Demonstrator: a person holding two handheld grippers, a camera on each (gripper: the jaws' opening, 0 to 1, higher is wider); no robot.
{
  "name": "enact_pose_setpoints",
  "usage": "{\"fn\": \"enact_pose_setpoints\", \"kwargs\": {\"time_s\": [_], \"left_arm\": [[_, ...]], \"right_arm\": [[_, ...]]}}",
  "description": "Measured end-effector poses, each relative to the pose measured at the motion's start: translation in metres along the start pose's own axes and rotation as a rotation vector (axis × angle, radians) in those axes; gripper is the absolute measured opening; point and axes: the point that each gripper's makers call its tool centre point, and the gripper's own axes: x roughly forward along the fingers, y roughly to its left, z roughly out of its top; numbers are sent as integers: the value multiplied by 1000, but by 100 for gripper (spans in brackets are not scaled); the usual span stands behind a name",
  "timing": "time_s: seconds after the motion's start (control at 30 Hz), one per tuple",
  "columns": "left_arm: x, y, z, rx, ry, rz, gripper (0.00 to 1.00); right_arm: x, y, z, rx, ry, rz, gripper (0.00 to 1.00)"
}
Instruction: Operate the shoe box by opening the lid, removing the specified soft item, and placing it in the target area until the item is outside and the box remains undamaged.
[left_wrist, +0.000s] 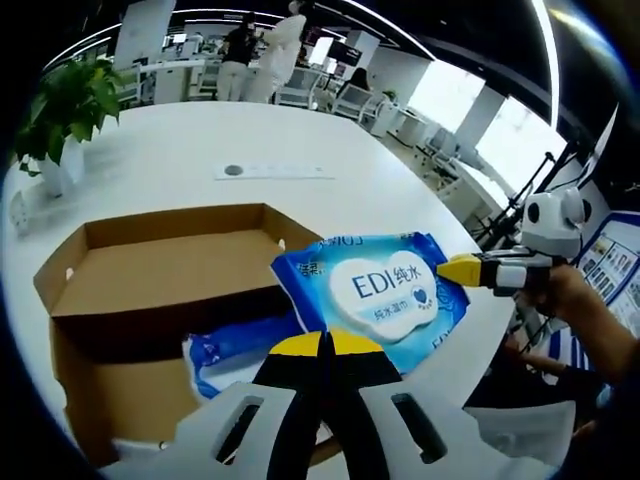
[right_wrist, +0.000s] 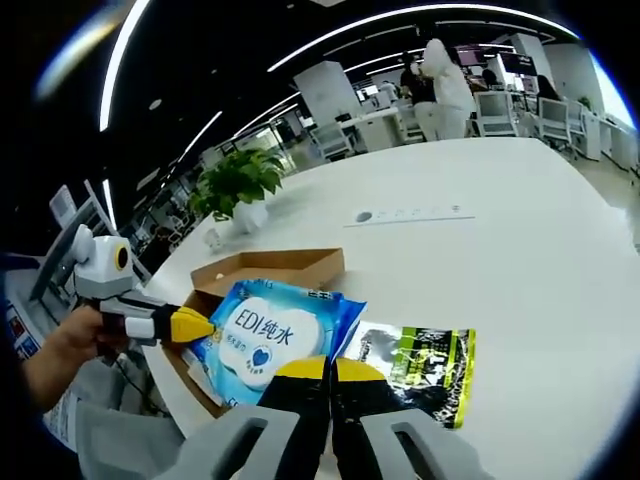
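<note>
Big white table (left_wrist: 200, 140) underneath it all, with people standing at desks far off at the back. On it sits the cardboard shoe box (left_wrist: 150, 270), lid swung open and lying flat, brown inside walls on show. Near the table's edge there's a potted plant (left_wrist: 65, 110) in a white pot.

Now the soft item: a blue pack of wet wipes (left_wrist: 385, 290), white oval label facing up, held up over the box's near rim between the two grippers. The left gripper (left_wrist: 325, 342) has its yellow-tipped jaws pinched together on the pack's near edge. In the right gripper view the right gripper (right_wrist: 330, 368) shows its jaws closed too, right at the lower edge of that same pack (right_wrist: 270, 335), so both have hold of it.

Inside the box, partly under the lifted pack, lies another blue pack (left_wrist: 235, 355). In the right gripper view a black-and-green packet (right_wrist: 420, 365) lies flat on the table just beside the box.
</note>
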Motion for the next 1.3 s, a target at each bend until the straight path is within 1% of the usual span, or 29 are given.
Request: {"fn": "enact_pose_setpoints", "kwargs": {"time_s": [0.03, 0.2, 0.3, 0.53, 0.77, 0.9, 1.13, 1.3], "left_arm": [[1, -2, 1, 1, -1, 0, 0], [9, -10, 2, 5, -1, -8, 0], [14, -17, 4, 9, -4, -18, 0], [25, -30, 5, 15, -8, -28, 0], [38, -39, 6, 26, -8, -35, 0], [45, -42, 5, 30, -6, -36, 0], [61, -45, 3, 35, 3, -30, 0], [74, -45, -1, 44, 19, -22, 0]], "right_arm": [[-2, -4, 1, 1, 0, -3, 0], [-10, -10, 0, 3, -6, -14, 0], [-15, -21, 1, 7, -8, -21, 0], [-21, -31, 1, 6, -8, -37, 0], [-25, -44, 1, 8, -7, -48, 0], [-25, -51, 0, 5, -2, -54, 0], [-19, -66, -2, -9, 12, -60, 0], [-14, -79, -5, -18, 31, -63, 0]]}}
